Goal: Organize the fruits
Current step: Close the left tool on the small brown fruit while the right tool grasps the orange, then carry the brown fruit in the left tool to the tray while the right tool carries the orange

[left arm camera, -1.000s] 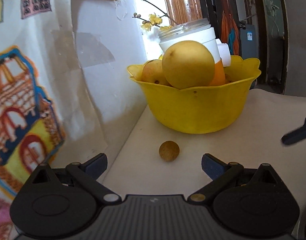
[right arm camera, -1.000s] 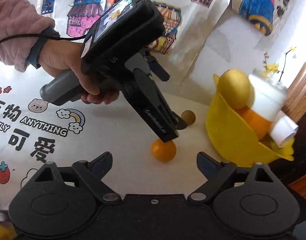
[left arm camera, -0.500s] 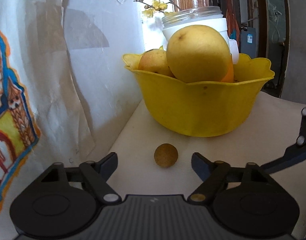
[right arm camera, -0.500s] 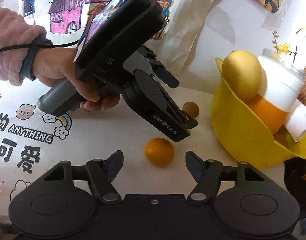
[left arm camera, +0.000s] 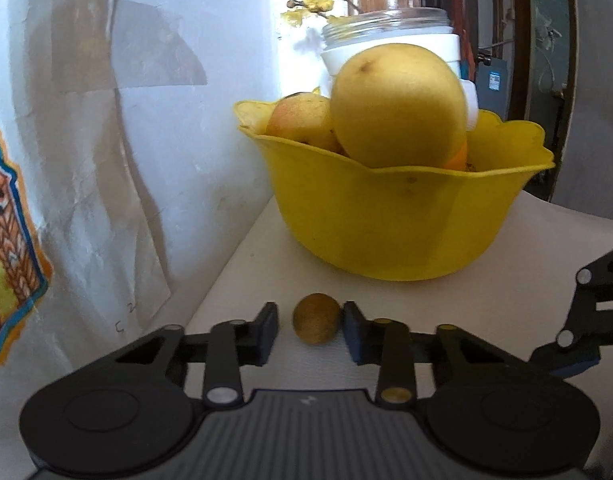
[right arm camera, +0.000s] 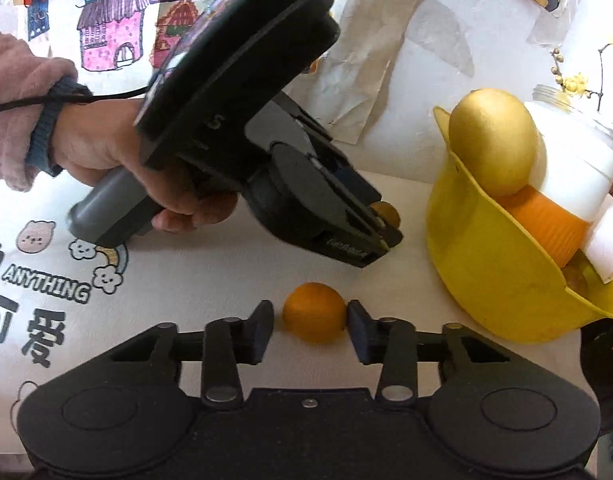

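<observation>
Both grippers are closing on fruit lying on the tabletop (right arm camera: 210,280). The left gripper (left arm camera: 311,330) brackets a small brown fruit (left arm camera: 317,319), its right pad touching; the right gripper (right arm camera: 311,330) squeezes a small orange (right arm camera: 314,312). Just beyond stands the heaped yellow bowl (left arm camera: 390,224), with a white jar (left arm camera: 390,40) behind.

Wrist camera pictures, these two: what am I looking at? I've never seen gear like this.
There is no robot here. A person holds a handheld gripper in each hand, and each one has a fisheye camera looking along its two fingers.

One picture is from the left gripper. Its fingers are closing around a small brown fruit and are not yet squeezing it.

The other is from the right gripper, whose fingers are shut on a small orange. It also shows the person's hand holding the left gripper.

Both fruits sit on a white table beside a yellow bowl, which holds a large yellow fruit and a white jar.
</observation>
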`<state>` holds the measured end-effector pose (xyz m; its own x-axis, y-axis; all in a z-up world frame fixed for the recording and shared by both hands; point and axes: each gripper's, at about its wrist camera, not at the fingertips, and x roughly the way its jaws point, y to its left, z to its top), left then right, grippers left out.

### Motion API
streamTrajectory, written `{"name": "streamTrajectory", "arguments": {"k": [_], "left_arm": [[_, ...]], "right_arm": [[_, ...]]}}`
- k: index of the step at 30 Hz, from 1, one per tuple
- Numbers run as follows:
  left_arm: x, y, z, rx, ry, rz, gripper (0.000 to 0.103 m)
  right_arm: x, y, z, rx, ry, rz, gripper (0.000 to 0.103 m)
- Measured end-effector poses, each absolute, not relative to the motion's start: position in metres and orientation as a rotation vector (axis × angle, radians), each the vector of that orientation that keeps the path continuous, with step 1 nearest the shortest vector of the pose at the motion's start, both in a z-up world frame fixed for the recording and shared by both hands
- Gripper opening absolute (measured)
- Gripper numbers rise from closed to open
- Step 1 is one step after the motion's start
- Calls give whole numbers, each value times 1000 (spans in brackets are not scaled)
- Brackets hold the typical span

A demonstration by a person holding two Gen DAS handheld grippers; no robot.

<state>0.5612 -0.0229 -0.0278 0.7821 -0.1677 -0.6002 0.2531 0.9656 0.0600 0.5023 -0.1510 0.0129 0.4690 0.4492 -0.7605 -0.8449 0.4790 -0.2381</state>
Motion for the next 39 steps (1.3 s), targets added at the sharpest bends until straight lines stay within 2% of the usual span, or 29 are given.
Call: {"name": "streamTrajectory", "arguments": {"k": [1, 15, 31, 39], "left_arm": [[561, -24, -27, 145, 634, -235, 29], [527, -35, -16, 182, 659, -276, 29], [422, -47, 63, 170, 574, -282, 29], [356, -68, 99, 199, 545, -342, 29]], "right_arm": [[502, -151, 13, -670, 681, 864, 37], [472, -153, 25, -747, 667, 885, 37], [376, -181, 96, -757, 567, 833, 37], [321, -209, 125, -649, 569, 835, 37]]}}
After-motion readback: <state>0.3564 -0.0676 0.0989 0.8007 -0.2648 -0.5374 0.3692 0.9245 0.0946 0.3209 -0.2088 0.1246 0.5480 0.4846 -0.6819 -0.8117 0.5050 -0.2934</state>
